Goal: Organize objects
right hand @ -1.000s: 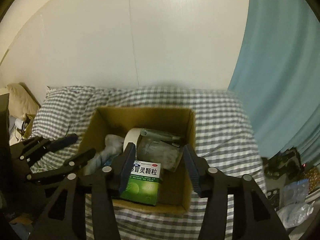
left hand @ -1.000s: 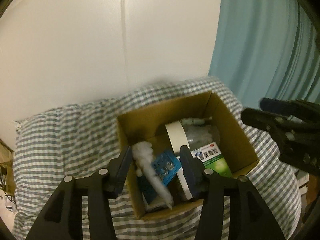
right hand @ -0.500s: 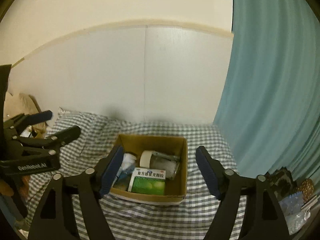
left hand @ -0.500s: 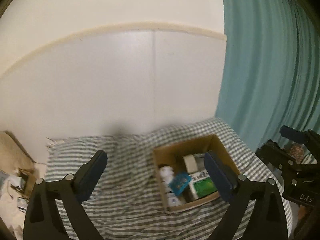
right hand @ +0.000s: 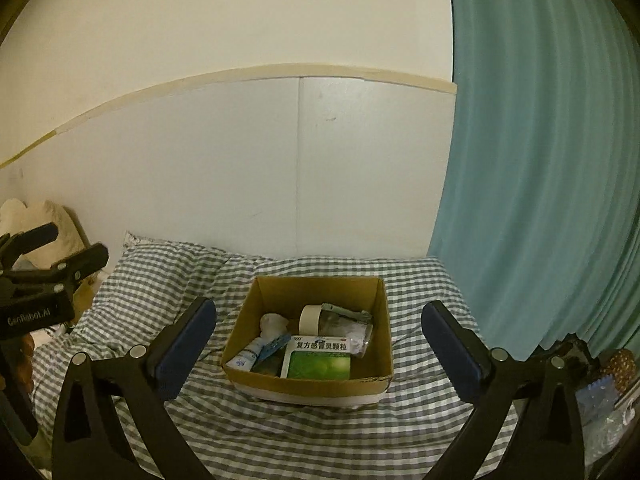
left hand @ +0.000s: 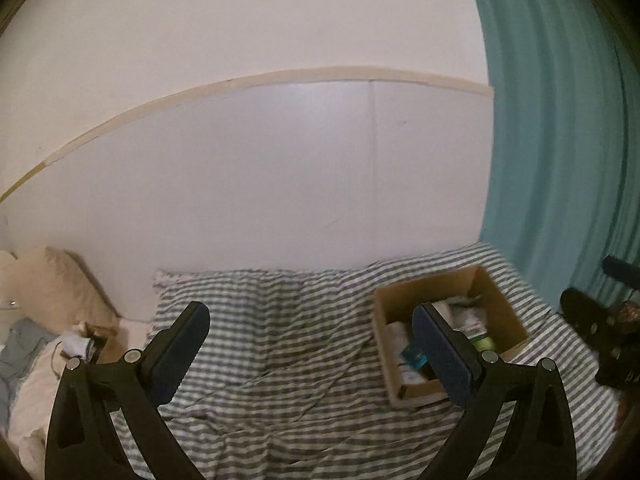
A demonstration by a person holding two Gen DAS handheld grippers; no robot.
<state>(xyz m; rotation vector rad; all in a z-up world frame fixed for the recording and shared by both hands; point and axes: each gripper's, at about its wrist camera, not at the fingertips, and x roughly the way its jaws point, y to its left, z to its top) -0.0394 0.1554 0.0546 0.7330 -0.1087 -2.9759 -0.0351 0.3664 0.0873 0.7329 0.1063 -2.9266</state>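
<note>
An open cardboard box (right hand: 360,382) sits on a grey-and-white checked bed (right hand: 168,280). In it lie a green-and-white medicine box (right hand: 318,362), a roll of white tape (right hand: 308,318), a clear plastic jar (right hand: 344,324), a small white bottle (right hand: 248,356) and a blue packet (right hand: 274,346). My right gripper (right hand: 318,340) is open and empty, held back from the box. My left gripper (left hand: 310,340) is open and empty, to the left of the box (left hand: 500,304). Each gripper shows at the edge of the other's view.
A white wall panel (right hand: 240,168) rises behind the bed. A teal curtain (right hand: 540,160) hangs at the right. A beige pillow (left hand: 48,284) and loose clothes (left hand: 24,344) lie at the left. Bags and clutter (right hand: 600,380) sit at the lower right.
Both grippers have opened wide and pulled well back and up from the box. The left one has also swung to the left. The box looks much smaller now.
</note>
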